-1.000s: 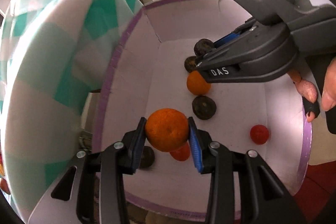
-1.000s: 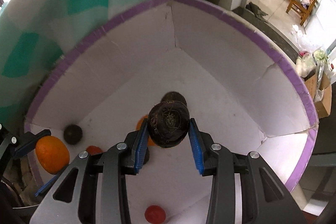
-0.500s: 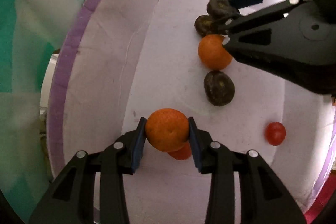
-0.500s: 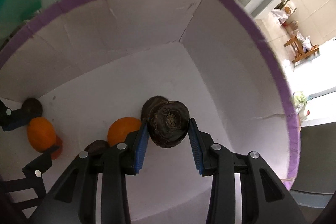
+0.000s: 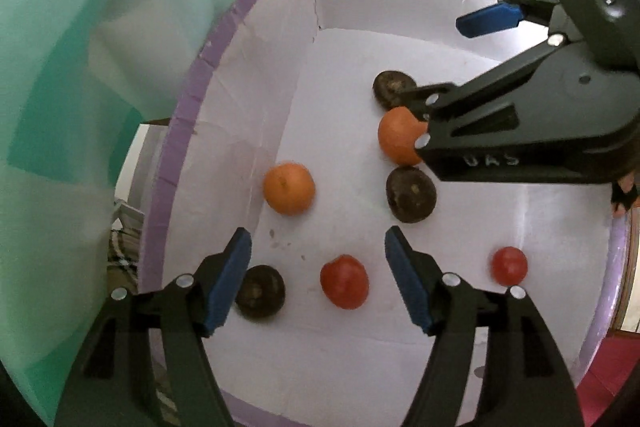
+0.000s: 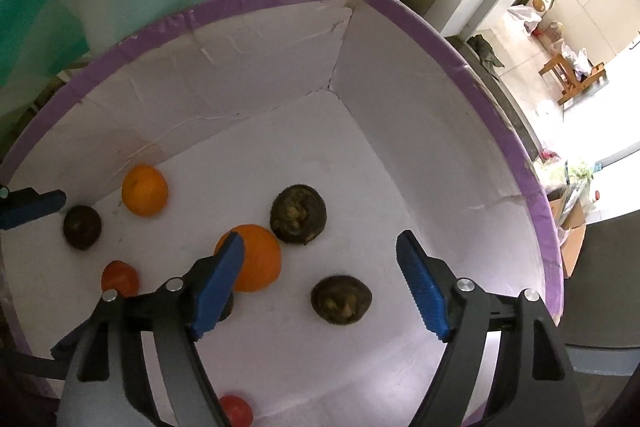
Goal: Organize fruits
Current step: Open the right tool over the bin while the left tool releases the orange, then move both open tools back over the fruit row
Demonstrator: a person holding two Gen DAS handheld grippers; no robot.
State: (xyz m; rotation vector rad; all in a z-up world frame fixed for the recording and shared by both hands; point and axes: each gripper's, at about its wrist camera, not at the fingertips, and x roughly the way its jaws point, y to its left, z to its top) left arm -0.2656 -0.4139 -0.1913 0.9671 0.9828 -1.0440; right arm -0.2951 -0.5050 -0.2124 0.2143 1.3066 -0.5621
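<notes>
The left gripper [image 5: 318, 281] stood wide and empty over the white, purple-rimmed box [image 5: 188, 131]. Between its blue pads lay a red tomato [image 5: 344, 281], a dark fruit [image 5: 260, 291] by the left pad, and further in an orange [image 5: 289, 188]. The right gripper [image 6: 320, 287] also gaped empty; a dark wrinkled fruit [image 6: 341, 299] lay between its fingers, another orange [image 6: 254, 259] beside its left pad, and 1 more dark fruit [image 6: 298, 214] beyond.

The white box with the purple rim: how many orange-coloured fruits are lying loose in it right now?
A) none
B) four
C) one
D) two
D: two oranges lie on the floor of the white box, one near the side wall and another beside a dark fruit; both grippers' jaws are open and empty.
</notes>
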